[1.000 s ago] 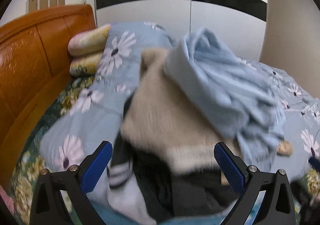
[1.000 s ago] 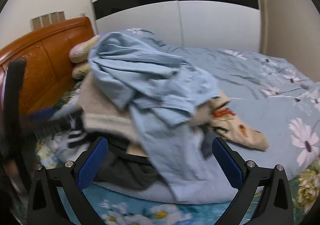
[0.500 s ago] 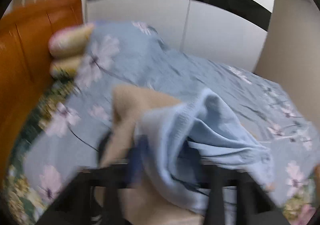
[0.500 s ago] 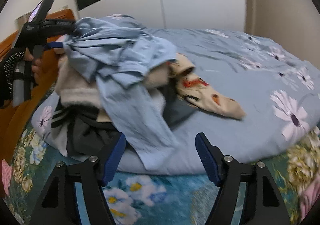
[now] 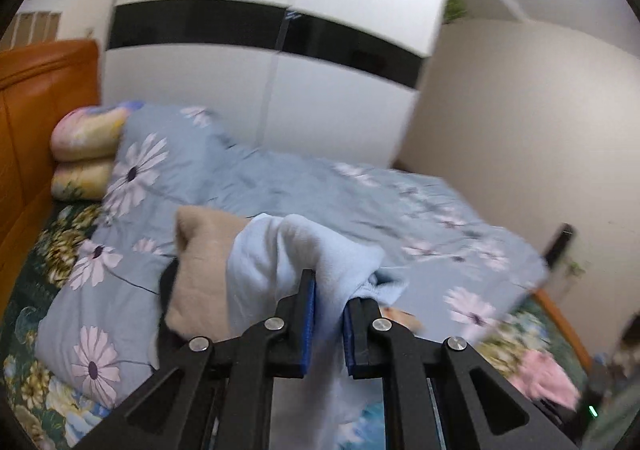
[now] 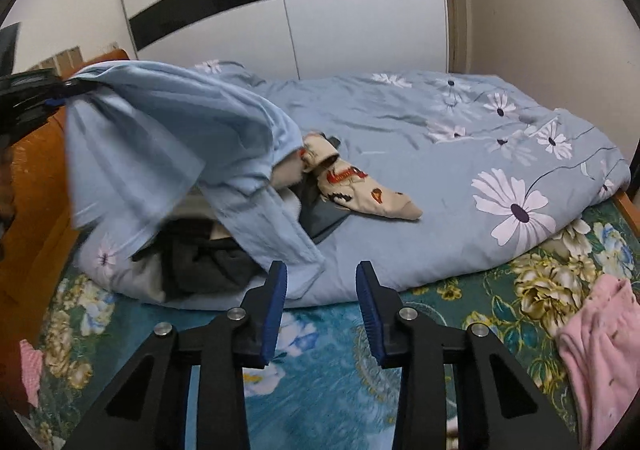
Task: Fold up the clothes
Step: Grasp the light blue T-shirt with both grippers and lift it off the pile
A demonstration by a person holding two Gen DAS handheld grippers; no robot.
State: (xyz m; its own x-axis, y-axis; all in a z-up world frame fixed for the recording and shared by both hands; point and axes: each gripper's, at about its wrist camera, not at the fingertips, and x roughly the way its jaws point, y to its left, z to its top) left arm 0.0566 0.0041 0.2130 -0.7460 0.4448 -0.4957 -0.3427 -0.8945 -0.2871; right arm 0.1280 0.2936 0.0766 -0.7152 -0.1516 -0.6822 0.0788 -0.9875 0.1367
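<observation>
Light blue shirt point(image 6: 168, 138): lifted at one bunched end in the upper left of the right wrist view, the rest hanging down and to the right. Long axis runs from upper left to lower centre, the loose hem end reaching the bed near the right gripper's left finger. In the left wrist view the cloth bulges above the fingers in the lower centre of the frame.

Left gripper point(image 5: 329, 324): jaws closing, clamped on a fold of the light blue shirt, cloth filling the narrow gap between the blue pads. It also shows at the left edge of the right wrist view.

Right gripper point(image 6: 322, 312): jaws closing, part way apart, nothing between them; the shirt's hem lies just beside the left finger, whether touching cannot be told.

Beige garment point(image 5: 200, 274): in the left wrist view, left of and partly behind the shirt.

Dark clothes point(image 6: 200, 262): heaped under the hanging shirt, on the quilt.

Cream printed garment point(image 6: 360, 190): centre of frame, on the quilt, pointing lower right.

Blue floral quilt point(image 6: 460, 154): spread across the bed.

Pink garment point(image 6: 600, 338): lower right, on the green floral sheet point(image 6: 520, 282).

Orange headboard point(image 5: 36, 110): left edge.
</observation>
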